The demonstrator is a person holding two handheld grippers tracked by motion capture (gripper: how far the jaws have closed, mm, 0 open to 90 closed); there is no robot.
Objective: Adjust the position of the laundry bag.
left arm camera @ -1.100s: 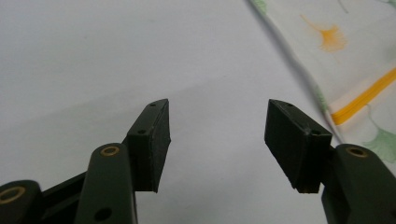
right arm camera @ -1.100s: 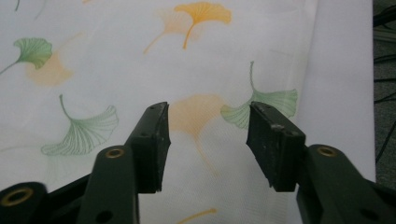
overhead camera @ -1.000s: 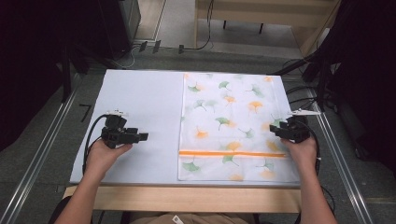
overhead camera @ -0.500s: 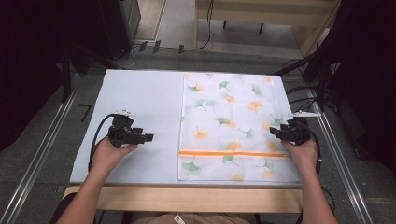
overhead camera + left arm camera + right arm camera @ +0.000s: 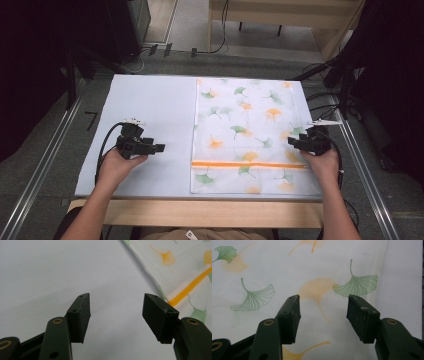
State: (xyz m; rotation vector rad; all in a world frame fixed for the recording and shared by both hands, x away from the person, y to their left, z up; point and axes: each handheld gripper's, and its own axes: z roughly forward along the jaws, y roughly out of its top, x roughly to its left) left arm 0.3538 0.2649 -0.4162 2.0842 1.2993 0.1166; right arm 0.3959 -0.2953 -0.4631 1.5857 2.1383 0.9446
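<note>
A white cloth printed with green and orange ginkgo leaves lies flat on the right half of the pale table mat. An orange stripe crosses it near the front. My left gripper rests on bare mat left of the cloth, pointing at its left edge. Its jaws are open and empty, with the cloth and stripe ahead to the right. My right gripper sits at the cloth's right edge, pointing left. It stands open just above the fabric, gripping nothing.
Metal rails run along both sides of the table. Cables trail off the right side, and dark equipment stands on the floor at the back left. A wooden edge fronts the table.
My left gripper has edged slightly to the right, toward the cloth. The right gripper and the cloth have stayed put.
</note>
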